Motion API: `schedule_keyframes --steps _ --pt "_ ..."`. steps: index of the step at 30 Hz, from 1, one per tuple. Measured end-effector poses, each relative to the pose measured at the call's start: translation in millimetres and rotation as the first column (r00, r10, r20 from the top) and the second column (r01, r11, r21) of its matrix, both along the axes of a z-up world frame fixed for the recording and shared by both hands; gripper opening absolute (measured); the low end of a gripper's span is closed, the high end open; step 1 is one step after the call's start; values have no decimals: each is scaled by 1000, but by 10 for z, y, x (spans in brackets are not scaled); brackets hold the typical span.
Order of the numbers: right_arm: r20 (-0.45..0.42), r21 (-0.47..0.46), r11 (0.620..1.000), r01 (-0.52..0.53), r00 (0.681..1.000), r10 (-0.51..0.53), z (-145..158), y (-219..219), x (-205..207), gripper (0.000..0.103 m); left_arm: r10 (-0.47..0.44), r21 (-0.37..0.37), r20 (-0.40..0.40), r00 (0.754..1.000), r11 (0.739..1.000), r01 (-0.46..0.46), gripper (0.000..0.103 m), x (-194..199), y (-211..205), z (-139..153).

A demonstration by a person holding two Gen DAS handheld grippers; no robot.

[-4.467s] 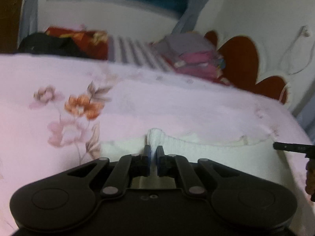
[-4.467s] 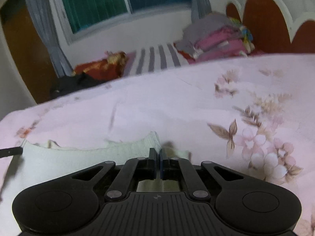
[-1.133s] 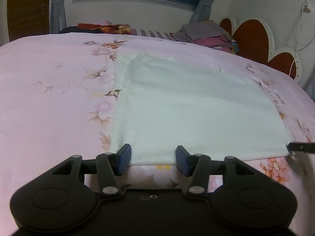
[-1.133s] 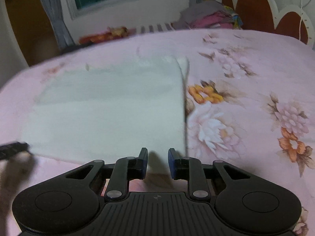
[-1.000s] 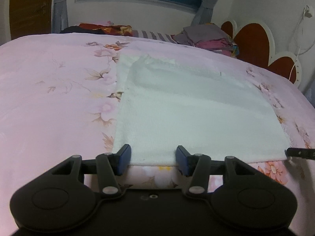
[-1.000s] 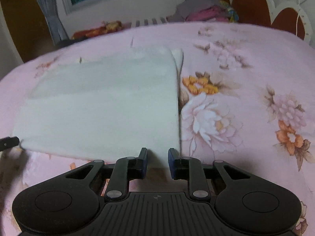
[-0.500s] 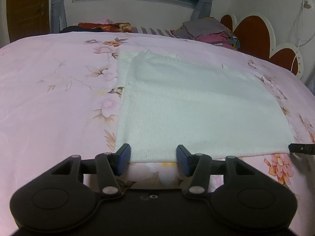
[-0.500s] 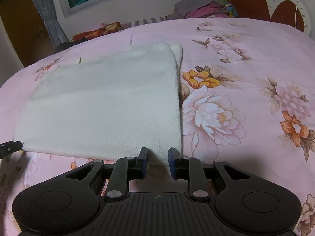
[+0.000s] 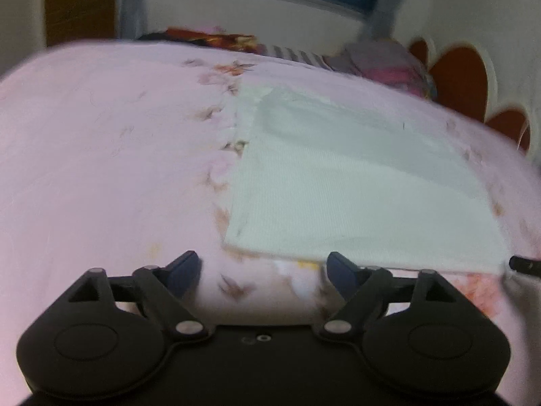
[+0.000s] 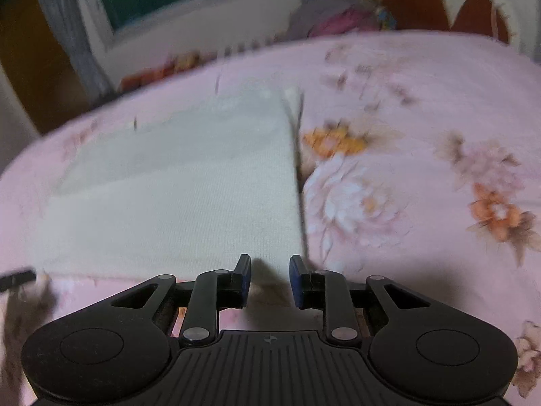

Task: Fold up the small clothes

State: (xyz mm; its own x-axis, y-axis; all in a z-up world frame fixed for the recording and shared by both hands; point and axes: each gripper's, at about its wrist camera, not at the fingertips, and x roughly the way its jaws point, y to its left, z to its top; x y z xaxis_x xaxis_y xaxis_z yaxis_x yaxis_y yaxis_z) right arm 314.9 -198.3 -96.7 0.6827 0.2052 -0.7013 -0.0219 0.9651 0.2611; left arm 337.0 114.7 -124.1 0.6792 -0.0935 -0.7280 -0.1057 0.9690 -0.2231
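Note:
A white folded garment [image 9: 355,186] lies flat on the pink floral bedsheet [image 9: 101,169]. My left gripper [image 9: 263,269] is wide open and empty, just short of the garment's near left corner. The right gripper's tip shows at the garment's near right corner in the left wrist view [image 9: 524,264]. In the right wrist view the garment [image 10: 189,186] lies ahead and to the left. My right gripper [image 10: 269,275] is open and empty at its near right corner. Both views are blurred by motion.
A stack of folded pink and grey clothes [image 9: 389,64] sits at the far end of the bed by the red-and-white headboard [image 9: 456,77]. A red and dark pile of clothes [image 9: 209,39] lies under the window. The sheet [image 10: 422,169] extends to the right.
Both grippers let go of the garment, which now lies folded flat. Since half a second ago the left jaws opened wider and shifted left; the right gripper stays open, and both views blurred.

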Motion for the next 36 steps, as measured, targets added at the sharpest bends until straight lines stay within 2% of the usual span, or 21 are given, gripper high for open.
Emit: schedule_keyframes --steps 1,2,3,4,6,7,10,12,15,17,21,22,24,27,29,31,33,34,35,36 --pt "36 5 1000 2 999 -2 41 -10 -56 66 -16 -67 -2 1000 998 15 64 -34 3 -28" --pt "64 9 1000 1 998 -1 77 -12 -100 70 -22 -125 1 1000 992 22 60 -60 -10 -72" --pt "77 25 999 -20 997 18 113 -4 -123 70 3 -164 10 1000 987 -1 59 -75 -16 -115" --pt "83 38 999 -36 996 32 141 10 -123 64 34 -207 22 999 978 -29 57 -78 0 -153" --pt "108 44 996 -73 992 68 214 75 -111 5 136 -335 41 990 935 -115 53 -61 84 -229" --pt "105 40 996 -83 991 78 243 119 -74 2 183 -395 38 982 906 -153 52 -38 123 -277" --pt "130 52 994 -98 987 91 308 253 67 0 265 -504 33 964 837 -213 52 69 164 -382" --pt "116 68 991 -116 987 108 302 377 235 0 306 -542 35 951 805 -239 50 146 171 -427" --pt "113 67 986 -151 983 143 283 622 499 0 384 -602 38 923 746 -285 41 237 216 -532" --pt "108 67 982 -174 980 167 255 784 673 0 426 -621 42 904 720 -310 34 270 192 -587" --pt "83 71 978 -194 979 188 145 1087 1008 0 466 -649 60 883 690 -320 34 379 165 -620" --pt "75 73 978 -195 979 189 114 1137 1083 0 463 -651 62 884 690 -316 35 417 167 -617" --pt "59 79 977 -199 979 195 68 1213 1207 0 449 -639 73 890 707 -304 33 499 190 -615" --pt "41 71 977 -199 980 196 21 1293 1330 0 455 -631 53 889 705 -324 15 563 226 -647" --pt "20 60 979 -195 981 194 -47 1313 1380 0 444 -622 50 895 715 -320 8 555 223 -677" --pt "-20 53 979 -198 980 199 -160 1328 1442 0 428 -606 56 902 732 -310 7 549 223 -623" --pt "-24 52 978 -204 978 205 -156 1321 1465 0 417 -589 74 906 751 -298 7 498 225 -543" --pt "-25 53 978 -204 978 205 -125 1317 1475 0 405 -570 88 910 770 -287 10 487 221 -513" --pt "-11 56 978 -202 979 203 -87 1303 1476 0 414 -540 84 907 784 -308 17 479 221 -509" --pt "1 67 978 -196 981 196 -70 1284 1474 0 428 -535 82 900 781 -322 16 462 239 -538"
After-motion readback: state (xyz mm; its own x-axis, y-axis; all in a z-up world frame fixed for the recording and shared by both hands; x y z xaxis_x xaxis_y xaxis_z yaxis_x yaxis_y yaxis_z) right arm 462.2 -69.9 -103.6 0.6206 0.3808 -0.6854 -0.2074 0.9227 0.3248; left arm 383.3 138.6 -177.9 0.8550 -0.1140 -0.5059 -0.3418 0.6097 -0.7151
